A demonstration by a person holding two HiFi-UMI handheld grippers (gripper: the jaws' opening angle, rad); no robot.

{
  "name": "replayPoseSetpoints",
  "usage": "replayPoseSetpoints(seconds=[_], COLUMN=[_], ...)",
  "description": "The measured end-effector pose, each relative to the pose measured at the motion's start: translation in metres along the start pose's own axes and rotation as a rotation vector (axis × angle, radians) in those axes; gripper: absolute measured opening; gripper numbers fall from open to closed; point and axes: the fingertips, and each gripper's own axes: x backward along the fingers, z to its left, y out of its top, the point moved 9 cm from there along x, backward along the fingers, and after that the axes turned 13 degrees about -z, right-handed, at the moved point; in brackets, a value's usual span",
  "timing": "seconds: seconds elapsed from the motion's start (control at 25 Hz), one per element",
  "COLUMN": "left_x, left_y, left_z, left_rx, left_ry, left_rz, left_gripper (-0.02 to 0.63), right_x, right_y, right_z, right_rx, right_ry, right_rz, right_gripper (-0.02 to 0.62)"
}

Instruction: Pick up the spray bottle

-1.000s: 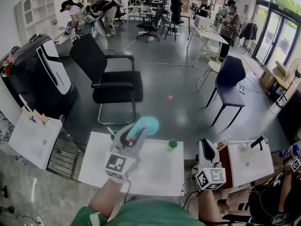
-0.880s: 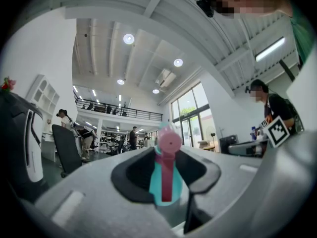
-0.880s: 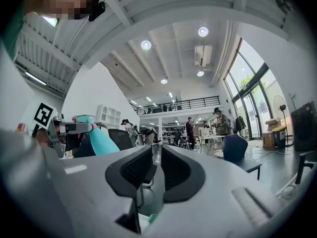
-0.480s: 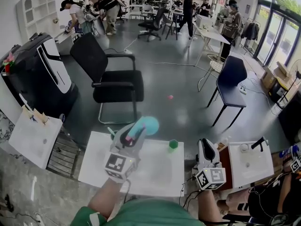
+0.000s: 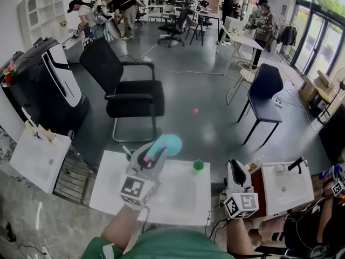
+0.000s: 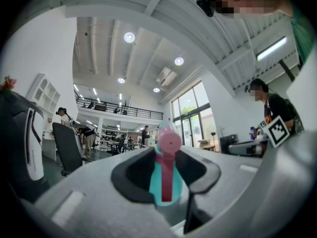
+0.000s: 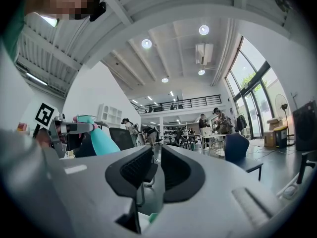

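Observation:
My left gripper [image 5: 153, 154] is shut on a teal spray bottle [image 5: 169, 143] with a pink trigger, held up above the white table [image 5: 178, 201]. In the left gripper view the bottle [image 6: 163, 185] stands between the dark pads, pink nozzle [image 6: 168, 142] toward the camera, and the left gripper [image 6: 166, 168] clamps it. My right gripper [image 5: 237, 171] hangs at the table's right edge, shut with nothing in it. Its own view shows the right gripper [image 7: 154, 168] with pads pressed together, and the bottle [image 7: 102, 139] off to its left.
A small green cube [image 5: 198, 165] sits on the table's far edge. A black office chair [image 5: 132, 96] and a dark blue chair [image 5: 264, 90] stand beyond. A second white table [image 5: 291, 193] is at right, black equipment [image 5: 46, 88] at left. People stand at the back.
Both grippers and the bottle have stayed put. A person at the back of the room has walked toward the right.

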Motion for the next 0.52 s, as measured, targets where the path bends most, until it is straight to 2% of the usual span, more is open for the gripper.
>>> replayPoseSetpoints(seconds=[0.52], left_x=[-0.008], left_y=[0.004], left_z=[-0.017], left_rx=[-0.008], left_ry=[-0.008], left_rz=[0.007], left_gripper=[0.127], right_x=[0.007], right_y=[0.003], right_z=[-0.014], right_rx=[-0.011], right_ry=[0.001], right_rz=[-0.003], right_gripper=[0.058])
